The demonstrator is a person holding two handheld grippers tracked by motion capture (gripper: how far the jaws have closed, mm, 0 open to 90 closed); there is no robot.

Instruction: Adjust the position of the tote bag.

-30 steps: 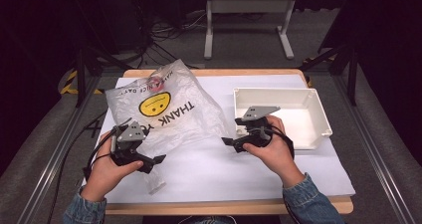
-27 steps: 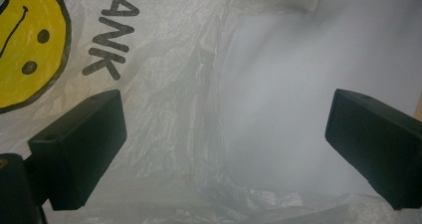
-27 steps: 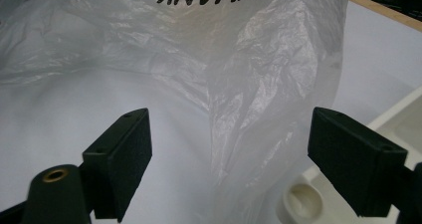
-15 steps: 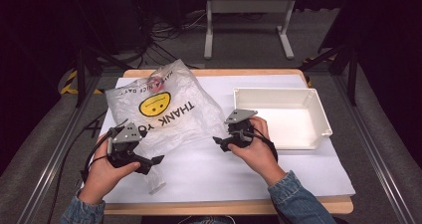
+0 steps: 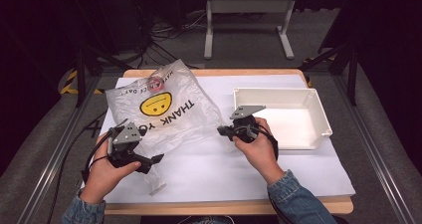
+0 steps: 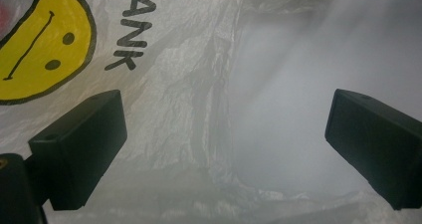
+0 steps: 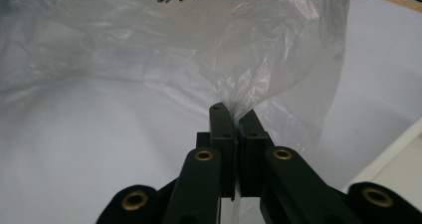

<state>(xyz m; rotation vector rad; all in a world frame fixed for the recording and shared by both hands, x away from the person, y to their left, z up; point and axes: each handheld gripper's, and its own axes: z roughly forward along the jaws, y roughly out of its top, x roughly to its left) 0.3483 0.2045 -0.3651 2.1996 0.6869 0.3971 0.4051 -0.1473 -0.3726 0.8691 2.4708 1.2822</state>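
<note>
Scene: a wooden table [image 5: 209, 207] covered with a white paper sheet [image 5: 219, 169]; a person's forearms come in from the near edge, a gripper in each hand.
Plastic bag: a thin, translucent carrier bag [image 5: 164, 112] printed with a yellow smiley and "THANK YOU" lies crumpled on the left half of the sheet, mouth toward the person. Something small and reddish shows through the film near its far end; what it is cannot be told.
Tray: a white rectangular tray [image 5: 318, 115] sits on the right half of the sheet, apart from the bag, nothing visible inside.
Right gripper: the right gripper [image 5: 222, 130] sits at the bag's right edge. In the right gripper view its jaws are pressed together with a fold of the bag's film [image 7: 278, 84] pinched between the tips.
Left gripper: the left gripper [image 5: 155, 159] is at the bag's near-left corner. In the left gripper view its jaws stand wide apart, holding nothing, with wrinkled film [image 6: 189, 94] lying between and below them.
Step in hand: judged from this, one side of the bag's mouth is secured and the other side is not yet taken.
Next move: the left jaws need to drop onto a single layer of the near edge and close, so the two grippers can pull the mouth open.
Risk: slippery film may bunch or slide out of the pinch.
</note>
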